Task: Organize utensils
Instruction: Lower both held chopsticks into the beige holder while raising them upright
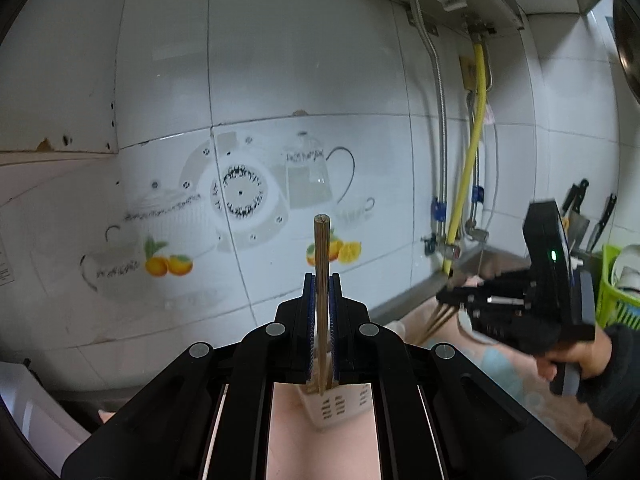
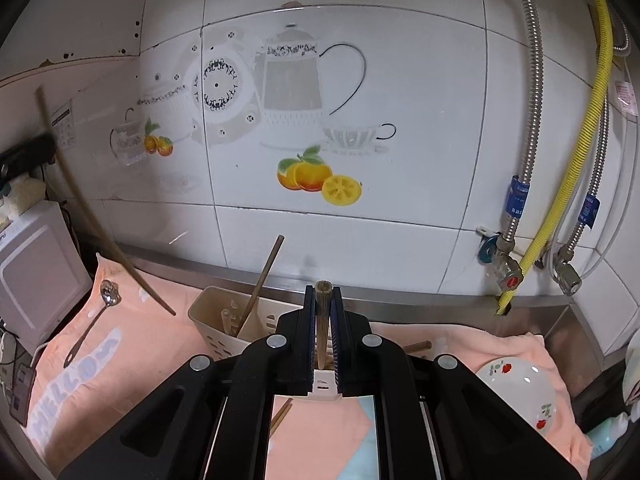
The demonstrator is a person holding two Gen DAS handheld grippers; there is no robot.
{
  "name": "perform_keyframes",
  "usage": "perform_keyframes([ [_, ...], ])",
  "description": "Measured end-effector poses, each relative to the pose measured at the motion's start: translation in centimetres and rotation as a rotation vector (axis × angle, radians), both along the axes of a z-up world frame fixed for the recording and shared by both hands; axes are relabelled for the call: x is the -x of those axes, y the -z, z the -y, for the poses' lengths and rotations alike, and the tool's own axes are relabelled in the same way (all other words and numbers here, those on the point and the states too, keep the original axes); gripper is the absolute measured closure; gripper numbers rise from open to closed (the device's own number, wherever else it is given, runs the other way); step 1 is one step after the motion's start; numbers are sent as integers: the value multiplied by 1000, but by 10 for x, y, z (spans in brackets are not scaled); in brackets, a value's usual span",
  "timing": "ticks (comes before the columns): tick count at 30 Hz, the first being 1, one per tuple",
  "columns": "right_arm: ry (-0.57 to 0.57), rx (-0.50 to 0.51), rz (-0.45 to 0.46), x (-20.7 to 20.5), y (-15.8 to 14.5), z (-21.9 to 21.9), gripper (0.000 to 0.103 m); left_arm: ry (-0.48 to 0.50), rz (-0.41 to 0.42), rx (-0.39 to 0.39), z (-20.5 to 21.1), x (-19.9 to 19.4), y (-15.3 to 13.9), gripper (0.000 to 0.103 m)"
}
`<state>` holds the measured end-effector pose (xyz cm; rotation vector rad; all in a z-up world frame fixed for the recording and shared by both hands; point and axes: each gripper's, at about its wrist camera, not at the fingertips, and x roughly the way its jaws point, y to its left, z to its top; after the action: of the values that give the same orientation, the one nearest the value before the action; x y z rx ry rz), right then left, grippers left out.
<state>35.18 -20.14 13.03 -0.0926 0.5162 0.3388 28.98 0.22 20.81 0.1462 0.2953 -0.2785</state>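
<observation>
Chopsticks, left pair [image 1: 322, 280] — wooden, upright, clamped between the blue pads of our left gripper [image 1: 322, 288]; the lower ends hang just above a white slotted utensil holder [image 1: 340, 404] seen through the gap under the jaws.

Chopsticks, right pair [image 2: 322, 312] — wooden, upright, pinched in our right gripper [image 2: 322, 300], jaws closed on them; the lower ends reach down toward the white holder's rim [image 2: 324, 384].

Utensil holder — cream-white plastic, slotted walls [image 2: 224, 344], standing on the peach towel [image 2: 160, 344] near the steel backsplash ledge. One long wooden utensil [image 2: 262, 280] leans out of it toward the wall; a shorter wooden handle [image 2: 227, 320] stands beside it.

Loose items on the towel — a metal slotted spoon [image 2: 94, 320] at the left, and a brown stick [image 2: 282, 416] partly visible under the right gripper. A white bowl with red flowers [image 2: 524, 392] lies tilted at the right.

Surroundings — white wall tiles with a teapot-and-orange print [image 2: 308, 92], a yellow hose [image 2: 576, 160] and braided metal pipes [image 2: 528, 120]. In the left view, our right hand [image 1: 568, 360] grips its tool; a green rack [image 1: 616, 292] and knives [image 1: 576, 200] stand behind.
</observation>
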Motion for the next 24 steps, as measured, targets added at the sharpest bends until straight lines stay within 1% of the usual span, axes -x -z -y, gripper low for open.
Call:
perform_keyframes([
  [6,-2,16,-5,-1,5,0,96,-15,17,9,7,-19,7,98],
  [9,-5,17,-7,-2,7,0,96,-26,10,25,8,-31,15,98],
  [14,-7,22,-11,-4,10,1,96,-37,6,40,7,-45,22,98],
  [19,-6,19,-23,-8,15,1,96,-47,-14,60,4,-59,32,98],
  [24,-5,18,-27,-9,18,2,96,-51,-50,61,3,-67,47,98],
])
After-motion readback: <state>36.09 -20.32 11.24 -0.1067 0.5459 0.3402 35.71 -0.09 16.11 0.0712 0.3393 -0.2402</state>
